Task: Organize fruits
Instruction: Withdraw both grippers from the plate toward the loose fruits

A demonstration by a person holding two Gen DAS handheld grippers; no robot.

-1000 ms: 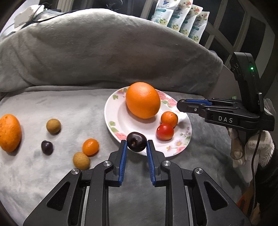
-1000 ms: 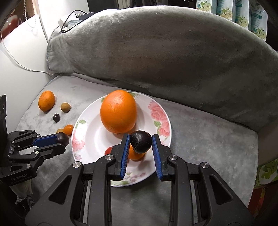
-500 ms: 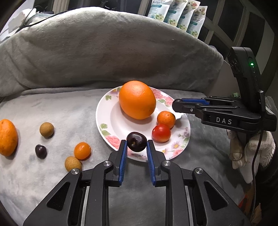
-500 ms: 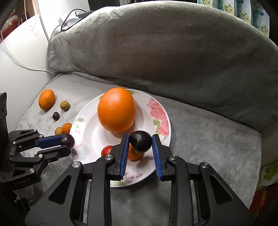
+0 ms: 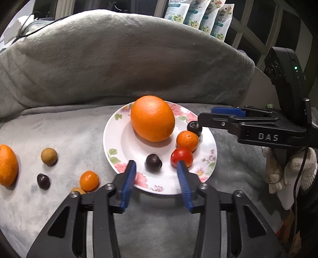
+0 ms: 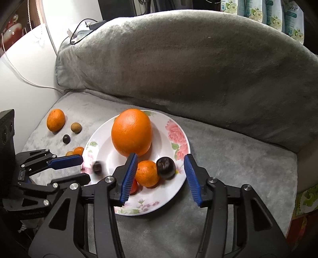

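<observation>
A flowered white plate (image 5: 123, 142) on the grey blanket holds a big orange (image 5: 152, 118), a mandarin (image 5: 187, 140) and a red tomato (image 5: 181, 157). My left gripper (image 5: 156, 164) hangs over the plate's near rim with its jaws opening. A dark cherry (image 5: 153, 162) lies loose on the plate between them, touching neither pad. My right gripper (image 6: 161, 156) is also opening above the plate's right side. A second dark fruit (image 6: 166, 167) rests free beside the mandarin (image 6: 147, 173). Left of the plate lie an orange (image 5: 8, 165), a longan (image 5: 49, 156), a cherry (image 5: 43, 181) and a kumquat (image 5: 89, 180).
A big blanket-covered cushion (image 5: 119, 59) rises right behind the plate. Flowered packets (image 5: 198, 15) stand behind it. A white cable (image 6: 23, 79) runs along the white surface at far left. A gloved hand (image 5: 294, 166) holds the right gripper. Another longan (image 5: 78, 191) peeks out by my left finger.
Both grippers have opened and let go of their dark fruits, which now lie on the plate. Neither hand has shifted noticeably.
</observation>
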